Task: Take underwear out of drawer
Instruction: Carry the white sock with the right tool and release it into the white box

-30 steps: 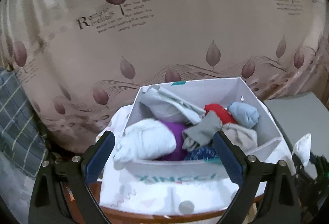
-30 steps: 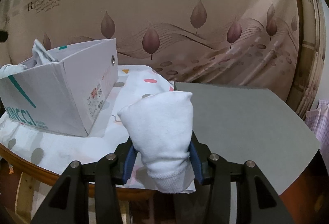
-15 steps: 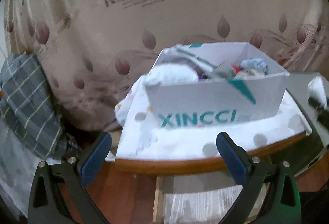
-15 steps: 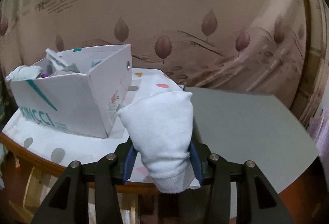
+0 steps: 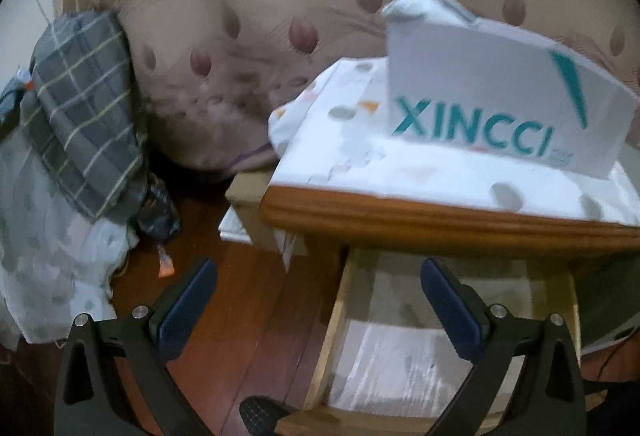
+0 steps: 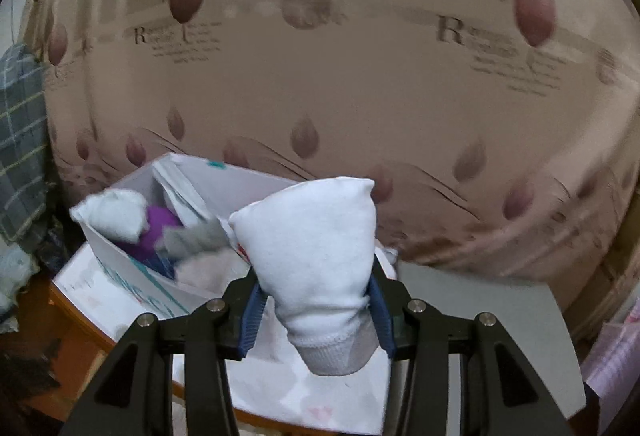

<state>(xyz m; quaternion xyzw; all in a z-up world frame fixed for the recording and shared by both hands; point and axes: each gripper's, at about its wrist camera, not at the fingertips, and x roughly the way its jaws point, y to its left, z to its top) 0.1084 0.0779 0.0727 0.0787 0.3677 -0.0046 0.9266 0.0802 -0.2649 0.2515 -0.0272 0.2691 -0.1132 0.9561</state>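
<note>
My right gripper [image 6: 316,310] is shut on a white rolled garment [image 6: 316,244] and holds it up above the table. Behind it to the left is the white XINCCI box [image 6: 120,256], which holds several rolled garments, among them a white one [image 6: 114,214] and a purple one [image 6: 158,232]. In the left wrist view the same box [image 5: 480,96] stands on a patterned cloth [image 5: 360,164] over a wooden tabletop [image 5: 440,220]. My left gripper [image 5: 316,296] is wide open with nothing between its fingers. It hangs low in front of the table edge, over an open wooden compartment [image 5: 332,336] with pale cloth inside.
A leaf-print curtain [image 5: 240,16] hangs behind the table. A grey plaid cloth [image 5: 80,96] lies over a heap at the left, above a dark wooden floor [image 5: 240,296]. A flat grey mat [image 6: 480,316] covers the table to the right of the box.
My left gripper has dropped from over the box to below the tabletop, still open. My right gripper has risen with the white roll and now looks into the box.
</note>
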